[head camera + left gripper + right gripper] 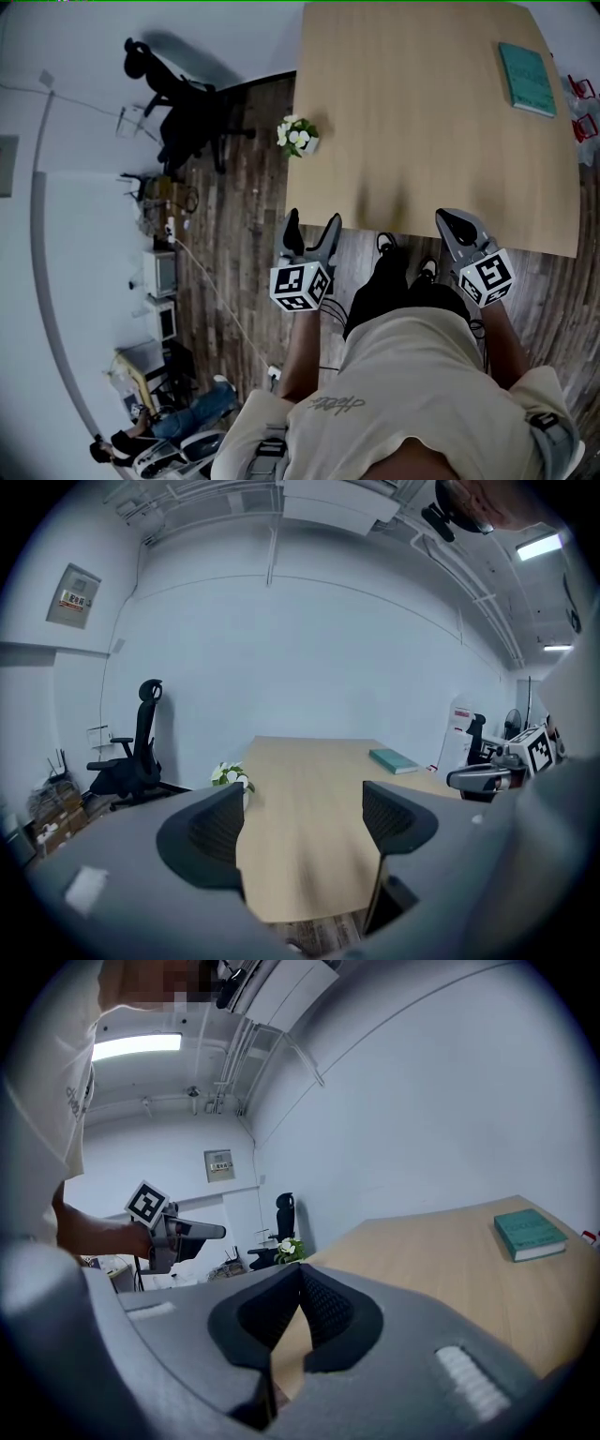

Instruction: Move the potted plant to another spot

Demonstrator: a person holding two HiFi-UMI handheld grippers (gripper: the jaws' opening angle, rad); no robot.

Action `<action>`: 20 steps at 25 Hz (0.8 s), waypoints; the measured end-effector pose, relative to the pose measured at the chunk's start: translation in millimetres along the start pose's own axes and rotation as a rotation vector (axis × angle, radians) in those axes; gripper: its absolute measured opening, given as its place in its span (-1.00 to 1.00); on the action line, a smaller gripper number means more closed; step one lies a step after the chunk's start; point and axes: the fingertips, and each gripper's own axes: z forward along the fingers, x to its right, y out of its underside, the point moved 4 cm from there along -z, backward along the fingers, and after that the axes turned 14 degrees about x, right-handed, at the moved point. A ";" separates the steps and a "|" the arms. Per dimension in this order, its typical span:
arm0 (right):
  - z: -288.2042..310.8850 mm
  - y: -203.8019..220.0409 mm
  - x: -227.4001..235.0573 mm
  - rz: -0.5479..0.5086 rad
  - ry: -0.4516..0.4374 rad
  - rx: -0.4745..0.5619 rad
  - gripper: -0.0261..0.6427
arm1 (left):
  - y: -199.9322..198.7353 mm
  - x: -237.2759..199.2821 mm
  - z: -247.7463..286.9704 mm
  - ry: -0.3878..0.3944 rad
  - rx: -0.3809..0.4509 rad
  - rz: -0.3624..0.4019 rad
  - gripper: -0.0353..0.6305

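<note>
A small potted plant (298,136) with white flowers stands at the left edge of the light wooden table (422,141), far from both grippers. My left gripper (312,234) hovers at the table's near left corner, jaws open and empty; in the left gripper view (300,822) the plant (230,776) shows beyond the left finger (202,836). My right gripper (459,230) is held over the near edge further right, its jaws shut on nothing. In the right gripper view (300,1277) its tips meet, with the plant (289,1248) in the distance.
A teal book (527,80) lies at the table's far right. A black office chair (178,103) stands on the wood floor left of the plant. Boxes, old equipment and a cable (164,281) line the left wall, where a person (178,422) sits low.
</note>
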 end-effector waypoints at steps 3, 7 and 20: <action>9.3 4.3 3.0 0.005 0.006 -0.019 -0.91 | 4.7 -10.5 15.8 0.011 -0.009 -0.011 0.35; 35.1 -9.3 12.6 -0.016 0.049 -0.014 -0.91 | 0.3 -30.1 49.1 0.036 -0.003 -0.032 0.34; 133.6 -56.3 49.0 -0.100 0.072 -0.019 -0.91 | -3.2 -79.4 140.6 0.104 -0.030 0.049 0.34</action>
